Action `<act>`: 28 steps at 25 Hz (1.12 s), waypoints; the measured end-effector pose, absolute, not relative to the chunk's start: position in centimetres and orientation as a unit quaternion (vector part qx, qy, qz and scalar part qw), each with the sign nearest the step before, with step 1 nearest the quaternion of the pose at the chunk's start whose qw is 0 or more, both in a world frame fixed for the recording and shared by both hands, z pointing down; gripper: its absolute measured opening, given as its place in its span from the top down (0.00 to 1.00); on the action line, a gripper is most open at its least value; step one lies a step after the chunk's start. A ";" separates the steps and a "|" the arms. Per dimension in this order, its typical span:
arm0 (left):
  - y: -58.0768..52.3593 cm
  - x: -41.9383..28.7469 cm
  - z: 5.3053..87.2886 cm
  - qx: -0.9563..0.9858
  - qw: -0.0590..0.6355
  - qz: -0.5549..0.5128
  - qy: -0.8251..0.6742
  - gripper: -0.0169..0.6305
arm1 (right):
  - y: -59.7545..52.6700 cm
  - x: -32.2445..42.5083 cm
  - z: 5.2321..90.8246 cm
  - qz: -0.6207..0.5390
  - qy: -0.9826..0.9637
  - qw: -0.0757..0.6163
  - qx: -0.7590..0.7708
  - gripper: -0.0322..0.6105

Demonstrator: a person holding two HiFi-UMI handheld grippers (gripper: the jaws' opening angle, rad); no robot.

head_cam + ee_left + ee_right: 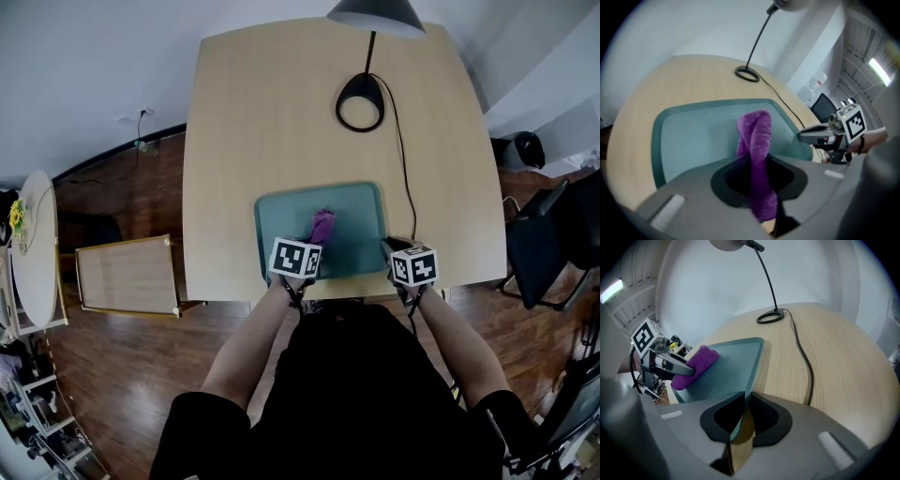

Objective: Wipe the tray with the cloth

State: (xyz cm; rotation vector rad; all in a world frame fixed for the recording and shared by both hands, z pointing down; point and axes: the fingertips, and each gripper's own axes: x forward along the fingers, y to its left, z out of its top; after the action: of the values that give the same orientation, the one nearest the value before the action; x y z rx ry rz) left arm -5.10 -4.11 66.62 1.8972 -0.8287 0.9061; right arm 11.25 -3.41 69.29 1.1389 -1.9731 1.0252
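Wooden table [281, 112], teal tray [281, 220], lamp base [360, 91]

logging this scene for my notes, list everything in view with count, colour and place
table: 1, light wood, centre of view
tray: 1, teal, on the table near the person's edge
cloth: 1, purple, over the tray's middle
lamp: 1, black, far side of the table
chair: 1, black, right of the table
low table: 1, wood top, floor at left
round table: 1, white, far left
left gripper: 1, grey, fingers shut on the cloth
right gripper: 1, grey, fingers shut on the tray's rim
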 end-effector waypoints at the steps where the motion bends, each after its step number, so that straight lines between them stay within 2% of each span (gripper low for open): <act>1: -4.2 -6.1 66.6 0.755 0.429 0.360 -0.340 0.82 | -3.5 11.3 69.3 0.388 -0.749 0.317 0.433 0.89; 4: -4.1 -9.0 66.7 0.747 0.421 0.367 -0.361 0.82 | -3.6 11.4 69.4 0.387 -0.749 0.318 0.434 0.88; 9: -3.3 -15.0 67.1 0.726 0.369 0.426 -0.394 0.82 | -3.7 11.7 69.3 0.387 -0.747 0.317 0.438 0.89; 14: -3.4 -17.7 66.8 0.704 0.387 0.409 -0.432 0.82 | -3.7 11.9 69.4 0.385 -0.744 0.320 0.442 0.89; 23: -3.0 -14.6 67.2 0.721 0.377 0.420 -0.403 0.82 | -3.8 11.4 69.3 0.387 -0.737 0.319 0.453 0.89; 28: -3.2 -10.2 67.0 0.743 0.372 0.425 -0.361 0.82 | -3.9 11.1 69.0 0.385 -0.738 0.309 0.460 0.89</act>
State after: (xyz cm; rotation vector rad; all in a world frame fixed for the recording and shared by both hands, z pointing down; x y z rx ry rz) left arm -10.20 -3.17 66.97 1.9039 -0.9245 1.0892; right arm 11.14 -3.89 69.01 1.2150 -1.9504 1.0173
